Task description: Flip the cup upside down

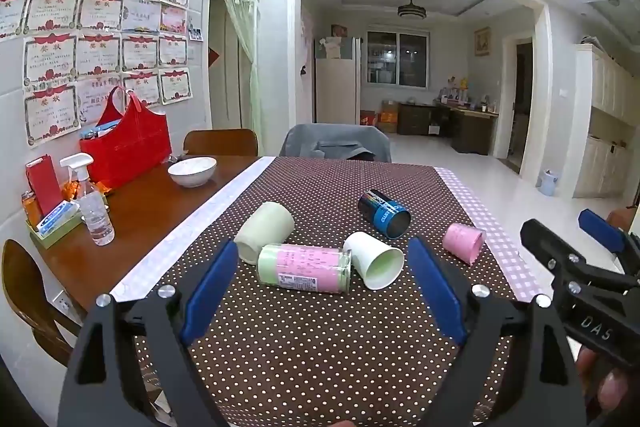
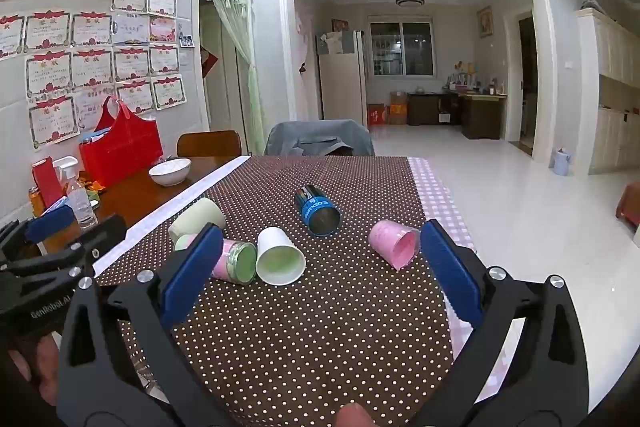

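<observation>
1. Left claw (image 1: 320, 287): black frame, flat blue pads, spread wide, gripping nothing, raised above the near part of the table (image 1: 168, 195).
2. Right claw (image 2: 320, 267): same build, likewise spread wide with nothing between its pads.
3. Table covering: brown cloth with white polka dots (image 1: 320, 347); pink checked strip along its right edge, bare glossy wood to its left.
4. Cups, all lying on their sides mid-cloth:
   - pale green matte cup (image 1: 264, 231), far left;
   - cylindrical pink-and-green labelled tumbler (image 1: 304, 267), touching the pale green cup;
   - tapered white paper cup (image 1: 373, 259), mouth toward the cameras, just beside the tumbler;
   - dark blue printed cup (image 1: 384, 213), behind the paper cup;
   - pink cup (image 1: 464, 241), apart at the right, near the checked strip.
5. Bare wood carries a white bowl (image 1: 192, 171), a clear spray bottle (image 1: 94, 211) and a red tote bag (image 1: 126, 143).
</observation>
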Motion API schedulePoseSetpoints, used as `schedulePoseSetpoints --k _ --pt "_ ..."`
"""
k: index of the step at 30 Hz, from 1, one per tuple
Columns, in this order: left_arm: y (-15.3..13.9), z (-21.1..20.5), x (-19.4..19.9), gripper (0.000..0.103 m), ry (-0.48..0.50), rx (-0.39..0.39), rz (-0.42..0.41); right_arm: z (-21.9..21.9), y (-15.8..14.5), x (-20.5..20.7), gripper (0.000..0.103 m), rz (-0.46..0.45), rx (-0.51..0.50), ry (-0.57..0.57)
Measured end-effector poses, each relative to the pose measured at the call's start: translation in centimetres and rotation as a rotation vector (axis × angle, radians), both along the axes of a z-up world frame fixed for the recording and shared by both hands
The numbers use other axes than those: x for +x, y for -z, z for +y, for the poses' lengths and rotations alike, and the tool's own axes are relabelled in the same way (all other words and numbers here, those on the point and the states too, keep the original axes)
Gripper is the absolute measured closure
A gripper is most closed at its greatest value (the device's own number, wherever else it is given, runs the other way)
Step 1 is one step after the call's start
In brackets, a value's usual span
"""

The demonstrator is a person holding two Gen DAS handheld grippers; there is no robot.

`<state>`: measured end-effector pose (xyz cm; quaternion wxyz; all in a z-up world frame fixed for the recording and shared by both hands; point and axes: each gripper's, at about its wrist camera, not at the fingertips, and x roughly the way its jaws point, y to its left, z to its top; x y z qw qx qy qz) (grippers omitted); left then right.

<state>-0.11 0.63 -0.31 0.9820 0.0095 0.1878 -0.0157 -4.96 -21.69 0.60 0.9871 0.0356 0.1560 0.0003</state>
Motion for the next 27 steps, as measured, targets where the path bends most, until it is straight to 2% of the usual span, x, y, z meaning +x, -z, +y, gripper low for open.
schedulePoseSetpoints --k 27 --pt "0.15 0.09 -0.01 0.018 0.007 -0.001 -0.009 0.86 0.0 0.25 0.006 -0.019 -0.013 -0.005"
